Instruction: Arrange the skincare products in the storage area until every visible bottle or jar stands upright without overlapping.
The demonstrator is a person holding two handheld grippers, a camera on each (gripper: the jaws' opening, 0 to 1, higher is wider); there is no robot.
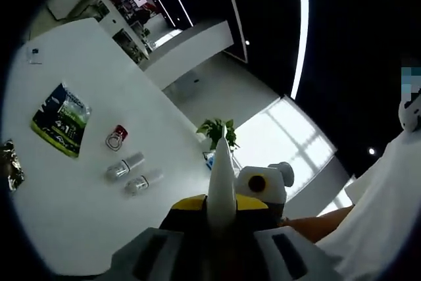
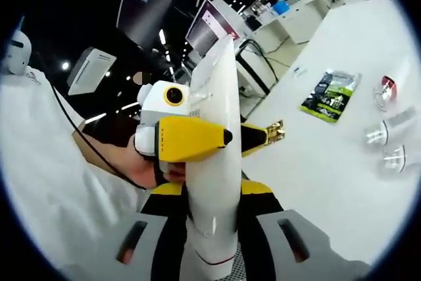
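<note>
Both tools meet on one white squeeze tube (image 2: 214, 162), glossy plastic, tapering to a flat crimped tip. The right tool (image 2: 212, 228) is clamped on its lower body; the left tool (image 2: 197, 139) pinches it higher up with yellow jaws. Its long axis runs straight along the right tool's jaws, in the air above the tabletop (image 2: 316, 162). Two clear bottles (image 1: 125, 168) (image 1: 143, 182) lie on their sides beside a small red-capped jar (image 1: 116, 137) and a green sachet (image 1: 60, 120), well apart from the tube.

**White tube held, three items on the worktop**

A white tube (image 2: 214, 162) stands gripped between both tongs. Well beyond them, two clear bottles (image 1: 123, 166) (image 1: 143, 181) lie flat side by side, a red-capped jar (image 1: 116, 138) just beside them.
</note>
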